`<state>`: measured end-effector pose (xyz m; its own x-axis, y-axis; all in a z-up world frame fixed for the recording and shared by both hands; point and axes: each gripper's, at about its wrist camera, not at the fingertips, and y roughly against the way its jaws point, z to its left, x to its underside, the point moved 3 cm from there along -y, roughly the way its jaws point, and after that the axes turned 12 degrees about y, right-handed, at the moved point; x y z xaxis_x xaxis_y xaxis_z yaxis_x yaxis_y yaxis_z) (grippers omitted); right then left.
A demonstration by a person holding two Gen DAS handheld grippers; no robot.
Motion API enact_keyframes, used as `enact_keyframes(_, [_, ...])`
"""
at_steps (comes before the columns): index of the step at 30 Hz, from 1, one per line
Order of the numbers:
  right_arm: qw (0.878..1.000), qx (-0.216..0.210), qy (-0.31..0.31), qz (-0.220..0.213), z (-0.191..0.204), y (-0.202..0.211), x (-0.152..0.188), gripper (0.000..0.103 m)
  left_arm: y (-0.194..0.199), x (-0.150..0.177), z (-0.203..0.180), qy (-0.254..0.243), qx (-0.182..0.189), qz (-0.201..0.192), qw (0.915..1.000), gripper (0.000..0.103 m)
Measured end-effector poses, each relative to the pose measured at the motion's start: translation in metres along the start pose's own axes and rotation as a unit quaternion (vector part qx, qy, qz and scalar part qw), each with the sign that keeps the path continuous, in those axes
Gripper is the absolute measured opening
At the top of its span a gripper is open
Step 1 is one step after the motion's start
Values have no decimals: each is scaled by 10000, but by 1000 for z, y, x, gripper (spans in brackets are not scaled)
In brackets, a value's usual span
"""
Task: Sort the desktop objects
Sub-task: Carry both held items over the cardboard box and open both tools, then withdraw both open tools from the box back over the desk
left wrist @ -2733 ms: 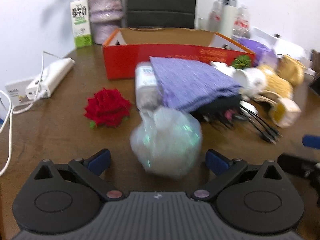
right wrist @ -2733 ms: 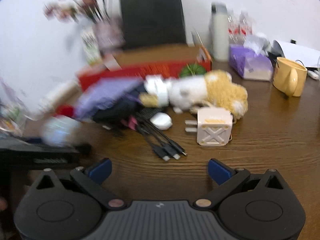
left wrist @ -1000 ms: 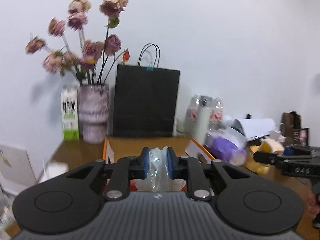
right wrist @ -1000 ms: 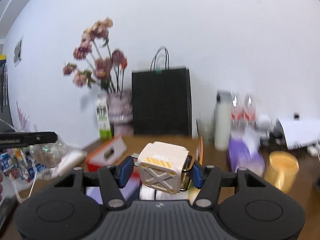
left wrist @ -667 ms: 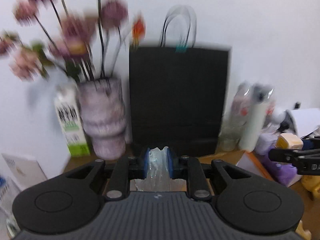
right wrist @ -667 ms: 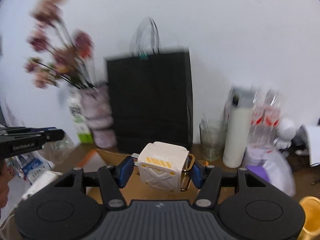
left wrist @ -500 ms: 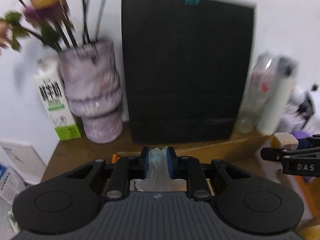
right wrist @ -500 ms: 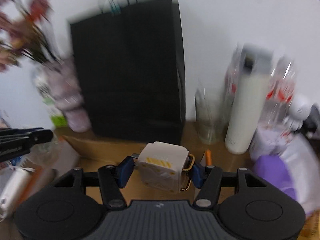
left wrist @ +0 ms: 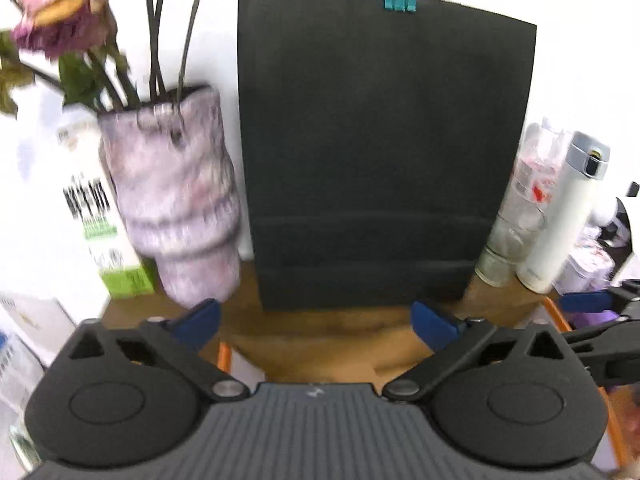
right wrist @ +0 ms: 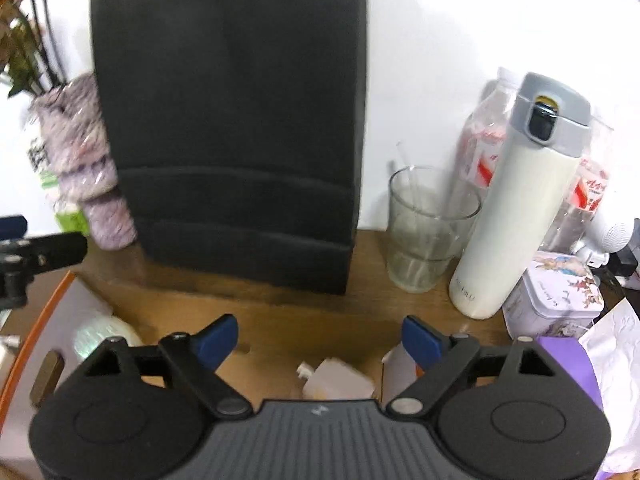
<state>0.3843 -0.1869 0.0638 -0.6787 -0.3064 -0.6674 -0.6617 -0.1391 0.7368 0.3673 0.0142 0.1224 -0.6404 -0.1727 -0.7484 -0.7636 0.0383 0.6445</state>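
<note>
Both grippers hang over the cardboard box (right wrist: 60, 304), the sorting bin. The left gripper (left wrist: 316, 318) is opening, nothing between its blue pads. The right gripper (right wrist: 318, 338) is opening too; the blocky cream charger (right wrist: 336, 378) lies below, inside the box, beside a crinkly clear bag (right wrist: 102, 334).

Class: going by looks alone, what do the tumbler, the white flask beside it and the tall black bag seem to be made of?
Tumbler: clear glass, apparently; you see straight through it, and the rim glints.
White flask: probably coated metal with a grey plastic lid; smooth, faintly glossy body.
Black bag: likely matte paper; flat, dull surface with straight horizontal creases.
</note>
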Motion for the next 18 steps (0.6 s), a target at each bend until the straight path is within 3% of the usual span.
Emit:
enact_keyframes(2, [9991, -251, 90, 322, 3, 1, 4, 89, 1, 9, 0, 2, 73, 437, 9990, 103])
enact_keyframes(6, [9937, -741, -95, 840, 6, 4, 22, 89, 7, 32, 7, 3, -174, 1085, 9939, 103])
enact_keyframes(9, [9909, -806, -267, 1044, 9, 17, 39, 89, 12, 46, 13, 192, -203, 1580, 9870, 103])
enact_keyframes(15, [9906, -756, -285, 1100, 20, 51, 57, 94, 34, 63, 23, 468, -421, 2072, 9763, 103])
enact_keyframes(18, [9899, -757, -313, 1159, 23, 67, 62, 94, 51, 66, 22, 423, -438, 1952, 9789, 103])
